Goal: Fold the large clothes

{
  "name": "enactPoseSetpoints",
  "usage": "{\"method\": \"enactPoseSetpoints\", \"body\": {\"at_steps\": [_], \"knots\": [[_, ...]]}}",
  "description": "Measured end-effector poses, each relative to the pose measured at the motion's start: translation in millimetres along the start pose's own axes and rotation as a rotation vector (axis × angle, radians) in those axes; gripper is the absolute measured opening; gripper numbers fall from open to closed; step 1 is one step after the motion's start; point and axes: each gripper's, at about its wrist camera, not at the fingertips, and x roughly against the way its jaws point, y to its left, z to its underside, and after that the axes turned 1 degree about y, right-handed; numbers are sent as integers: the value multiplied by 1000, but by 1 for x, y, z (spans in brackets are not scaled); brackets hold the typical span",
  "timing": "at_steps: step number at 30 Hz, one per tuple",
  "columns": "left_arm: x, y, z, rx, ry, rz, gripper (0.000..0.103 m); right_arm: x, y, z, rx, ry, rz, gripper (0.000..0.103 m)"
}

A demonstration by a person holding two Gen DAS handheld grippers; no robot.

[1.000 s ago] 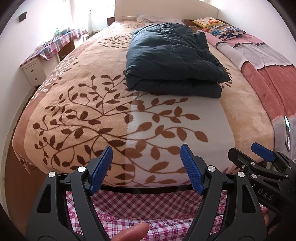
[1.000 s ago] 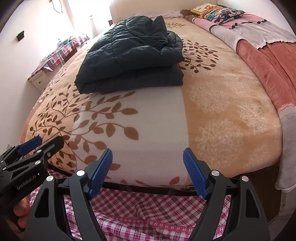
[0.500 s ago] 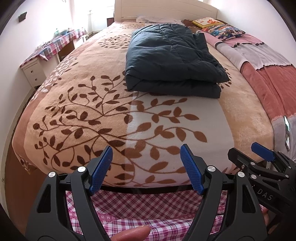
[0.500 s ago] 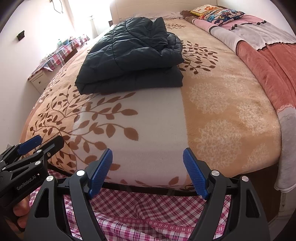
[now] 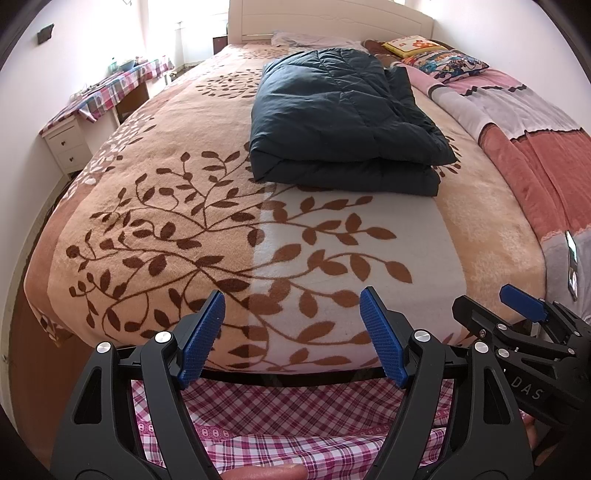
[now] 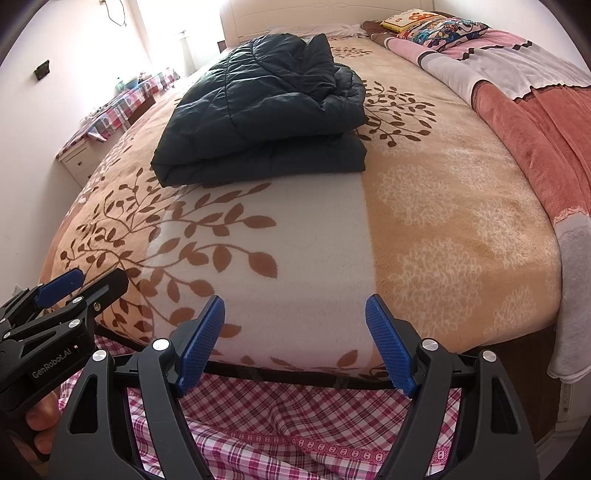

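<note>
Far left: white nightstand (image 5: 68, 146) against the wall, next to it a side table under a plaid cloth (image 5: 118, 86). Bed is covered by a tan blanket with brown leaf print (image 5: 166, 229), white patch in the middle near the foot. Left gripper (image 5: 291, 341) hangs at the foot edge of the bed, blue pads spread wide, nothing between them; it also shows at the left edge of the right wrist view. Below both grippers: pink-and-white plaid fabric (image 6: 295, 435), bunched, under the bed edge. Dark navy quilted jacket (image 5: 343, 122) is folded into a thick stack, lying mid-bed toward the headboard (image 5: 332, 18), well apart from both grippers, touching only the blanket. Right gripper (image 6: 295, 345) sits just beside the left one at the same foot edge, fingers apart too, holding nothing. Right of the jacket: pink, grey and rust striped blanket (image 6: 517, 96) along the bed's right side, draping off the corner. Colourful cushions (image 6: 439, 26) at the far right by the headboard. A phone (image 5: 572, 264) lies on the grey part of that blanket, right edge of left wrist view.
</note>
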Motion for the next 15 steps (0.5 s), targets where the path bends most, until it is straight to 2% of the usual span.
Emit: {"method": "enactPoseSetpoints", "body": {"at_steps": [15], "knots": [[-2, 3, 2, 9, 9, -1, 75, 1, 1, 2, 0, 0, 3, 77]]}}
